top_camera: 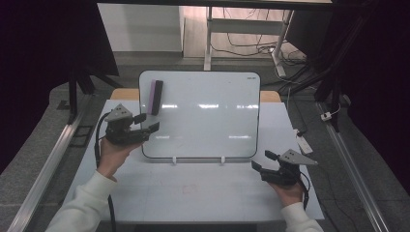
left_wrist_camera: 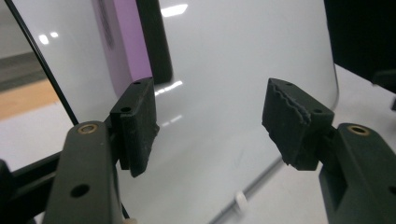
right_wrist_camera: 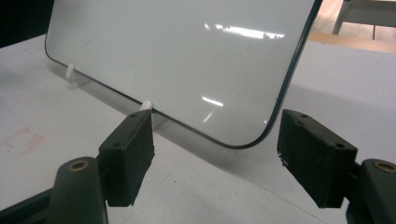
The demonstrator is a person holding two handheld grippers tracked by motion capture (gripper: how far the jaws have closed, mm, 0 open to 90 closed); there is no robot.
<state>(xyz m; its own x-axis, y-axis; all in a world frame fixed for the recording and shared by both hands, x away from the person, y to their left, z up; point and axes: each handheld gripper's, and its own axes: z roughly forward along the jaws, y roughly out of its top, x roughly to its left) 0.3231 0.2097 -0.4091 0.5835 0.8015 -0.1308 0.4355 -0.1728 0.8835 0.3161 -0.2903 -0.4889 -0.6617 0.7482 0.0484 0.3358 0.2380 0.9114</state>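
Note:
A white dry-erase board (top_camera: 199, 113) leans back on the table, propped on two small white pegs (top_camera: 174, 159). A purple-and-black eraser (top_camera: 155, 96) sticks upright near its upper left corner. My left gripper (top_camera: 147, 122) hovers at the board's left edge just below the eraser, open and holding nothing. In the left gripper view the eraser (left_wrist_camera: 128, 42) rises beyond the left jaw, and the board (left_wrist_camera: 224, 93) fills the gap of the gripper (left_wrist_camera: 210, 126). My right gripper (top_camera: 263, 160) stands open near the board's lower right corner (right_wrist_camera: 243, 140), with nothing between its pads (right_wrist_camera: 128, 154).
The white tabletop (top_camera: 193, 193) carries a faint red mark (top_camera: 188, 188) in front of the board. A small white item (top_camera: 304, 144) lies at the table's right edge. Metal rails run along both sides, and a desk frame with cables (top_camera: 251, 46) stands behind.

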